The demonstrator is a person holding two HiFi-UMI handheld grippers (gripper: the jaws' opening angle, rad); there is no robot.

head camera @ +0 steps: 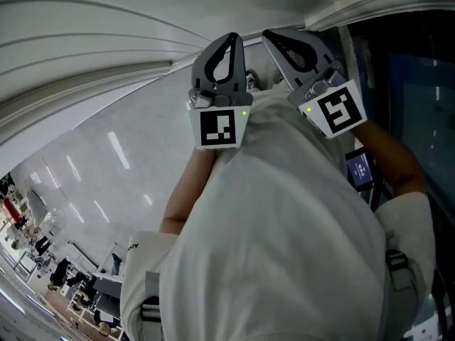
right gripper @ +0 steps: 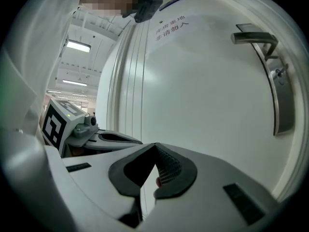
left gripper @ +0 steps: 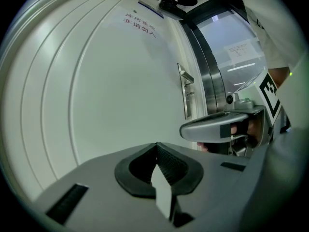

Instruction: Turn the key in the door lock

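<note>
A white door (right gripper: 203, 91) fills both gripper views. Its metal lever handle (right gripper: 256, 37) sits at the upper right of the right gripper view, with a small key (right gripper: 279, 72) in the lock plate (right gripper: 284, 105) just below. In the left gripper view, the handle (left gripper: 185, 77) and the lock plate (left gripper: 189, 99) show edge-on. My left gripper (left gripper: 157, 145) is shut with nothing in it, well short of the door. My right gripper (right gripper: 155, 145) is also shut and empty, left of and below the key. In the head view both grippers (head camera: 231, 41) (head camera: 277, 40) point at the door side by side.
A dark metal frame and a glass panel (left gripper: 227, 47) stand right of the door. A printed sign (right gripper: 171, 27) is high on the door. The person's white shirt (head camera: 284, 226) fills the lower head view. Each gripper shows in the other's view (left gripper: 227, 127) (right gripper: 96, 135).
</note>
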